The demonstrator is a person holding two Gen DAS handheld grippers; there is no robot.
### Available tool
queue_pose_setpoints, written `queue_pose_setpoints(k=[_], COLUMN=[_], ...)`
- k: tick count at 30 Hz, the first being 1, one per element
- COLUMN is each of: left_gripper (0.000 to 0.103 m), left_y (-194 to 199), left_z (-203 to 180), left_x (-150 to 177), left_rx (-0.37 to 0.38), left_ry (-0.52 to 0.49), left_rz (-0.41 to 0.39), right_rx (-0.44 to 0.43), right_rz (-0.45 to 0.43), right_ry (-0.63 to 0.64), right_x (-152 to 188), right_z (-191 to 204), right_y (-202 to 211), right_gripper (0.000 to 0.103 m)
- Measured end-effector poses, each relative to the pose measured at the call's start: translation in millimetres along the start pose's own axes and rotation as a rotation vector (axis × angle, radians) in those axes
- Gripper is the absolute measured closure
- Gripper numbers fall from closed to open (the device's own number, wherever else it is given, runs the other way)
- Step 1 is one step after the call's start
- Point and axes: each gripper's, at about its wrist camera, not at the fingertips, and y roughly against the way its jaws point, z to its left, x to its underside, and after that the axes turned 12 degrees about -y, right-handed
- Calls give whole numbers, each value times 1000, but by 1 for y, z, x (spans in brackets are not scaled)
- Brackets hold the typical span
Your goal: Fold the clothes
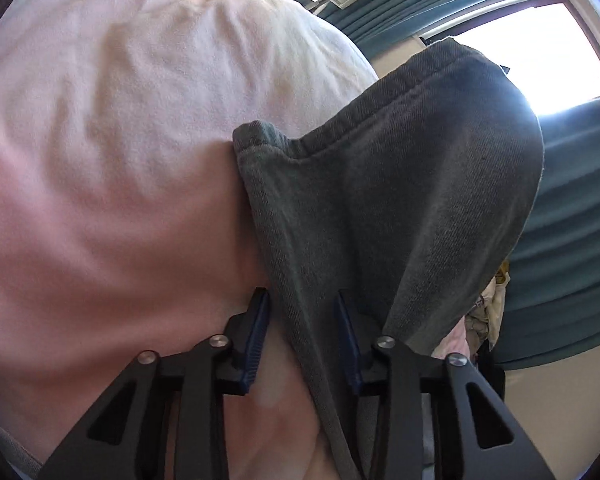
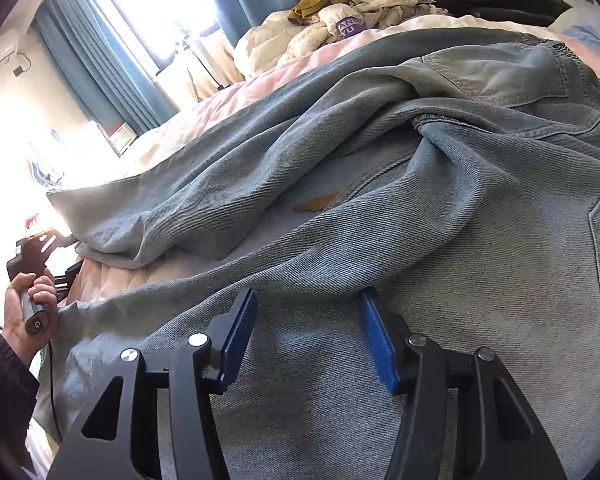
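Two grippers work a pair of light-blue jeans (image 2: 440, 184) spread rumpled across a pink bed (image 1: 100, 168). The left gripper (image 1: 302, 332) holds a hem corner of the denim between its fingers, which stand narrowly apart; the right gripper (image 2: 308, 336) rests wide open on the cloth, clamping nothing. A clean fold likely needs the hem carried over taut and aligned. No containers are visible.

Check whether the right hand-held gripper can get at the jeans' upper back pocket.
Probably yes: the right hand-held gripper is open over the jeans, and only rumpled denim folds lie between it and the back pocket, nothing solid.
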Motion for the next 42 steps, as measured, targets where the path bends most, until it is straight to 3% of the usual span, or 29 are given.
queue_pose_setpoints(k=[3, 8, 14, 18, 24, 27, 33, 36, 38, 42], left_gripper=[100, 102, 102, 102, 102, 101, 95, 90, 85, 84], left_y=[5, 32, 84, 109, 96, 86, 105, 139, 157, 184], left_z=[-2, -29, -47, -43, 24, 40, 30, 16, 6, -10], left_x=[1, -10, -37, -36, -10, 6, 10, 20, 33, 70], left_rx=[4, -22, -27, -20, -104, -133, -142, -177, -208, -205], left_ry=[-2, -88, -93, -107, -86, -116, -174, -271, -345, -453], left_rz=[-36, -98, -199, -195, -94, -73, -84, -191, -221, -205], right_rx=[2, 11, 1, 0, -8, -13, -51, -84, -111, -159], right_rz=[-1, -5, 0, 5, 7, 9, 18, 1, -10, -38], right_ry=[-1, 4, -10, -13, -19, -20, -33, -25, -29, -43], right_x=[-2, -1, -1, -1, -2, -2, -6, -6, -6, -12], right_z=[2, 5, 4, 4, 5, 5, 4, 5, 4, -3], right_y=[-5, -6, -1, 2, 6, 7, 9, 17, 21, 30], right_gripper=[46, 43, 43, 43, 43, 43, 43, 43, 43, 44])
